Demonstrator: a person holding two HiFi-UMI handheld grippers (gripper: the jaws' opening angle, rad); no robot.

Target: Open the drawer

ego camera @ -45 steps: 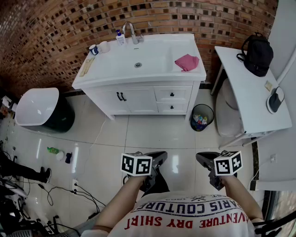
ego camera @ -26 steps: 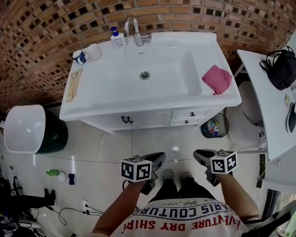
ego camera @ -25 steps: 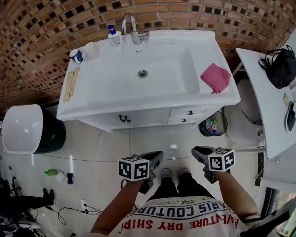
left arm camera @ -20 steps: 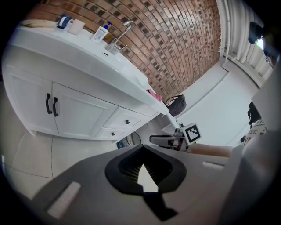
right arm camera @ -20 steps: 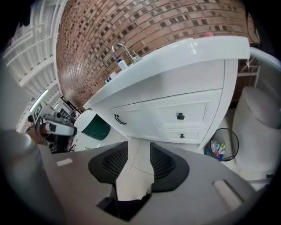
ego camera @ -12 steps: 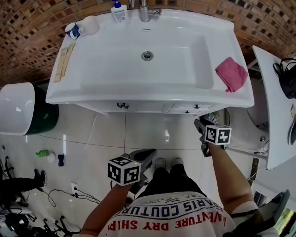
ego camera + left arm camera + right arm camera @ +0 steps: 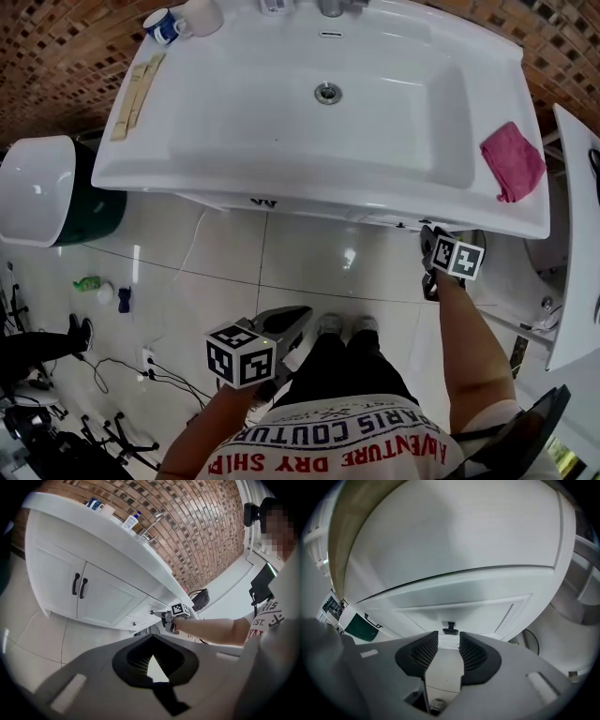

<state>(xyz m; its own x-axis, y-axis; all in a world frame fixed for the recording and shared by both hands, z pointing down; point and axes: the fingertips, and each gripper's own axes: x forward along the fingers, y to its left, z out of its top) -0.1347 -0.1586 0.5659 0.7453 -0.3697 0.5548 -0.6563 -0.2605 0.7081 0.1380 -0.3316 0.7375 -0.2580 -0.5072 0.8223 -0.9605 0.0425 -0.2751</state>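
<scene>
The white upper drawer front [image 7: 459, 606] fills the right gripper view, with its small black knob [image 7: 450, 629] just beyond the fingertips. My right gripper [image 7: 449, 639] has its jaws apart and closing, with nothing between them. In the head view the right gripper [image 7: 431, 239] reaches under the right end of the white sink counter [image 7: 309, 192], which hides the drawers. My left gripper [image 7: 298, 317] hangs low over the floor tiles, well back from the vanity. Its tips [image 7: 152, 637] meet, holding nothing. From there I see the right gripper [image 7: 165, 618] at the drawer knob [image 7: 151, 612].
Two cabinet doors with black handles [image 7: 78, 584] lie left of the drawers. A pink cloth [image 7: 513, 161] rests on the counter's right end. A white-lidded dark green bin [image 7: 37, 187] stands left, a white table [image 7: 574, 281] right. Cables [image 7: 131, 366] trail on the floor.
The vanity has come closer in the head view. My right gripper has gone forward and down to the drawer front under the counter edge. My left gripper has sunk lower and stayed behind.
</scene>
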